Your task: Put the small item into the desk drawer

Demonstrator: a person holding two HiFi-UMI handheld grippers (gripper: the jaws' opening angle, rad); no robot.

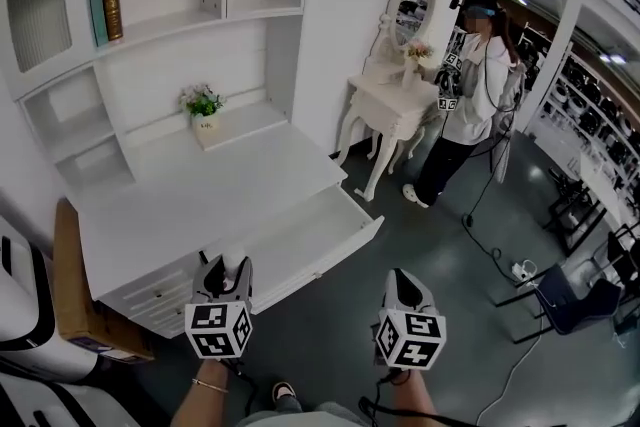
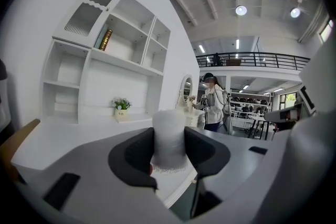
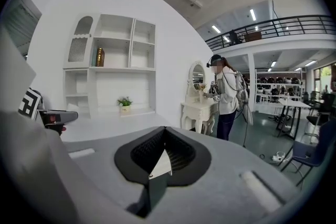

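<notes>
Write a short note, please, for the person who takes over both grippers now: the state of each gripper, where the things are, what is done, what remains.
Left gripper: shut on the small white item, held in the air at the near front of the drawer.
Right gripper: shut, empty, beside the left one in front of the desk.
Drawer: open; the part of its inside that shows looks bare.
Done: drawer is open, item is in the grip.
Left: bring the item over the open drawer, lower it and open the jaws. The item is not yet inside.
</notes>
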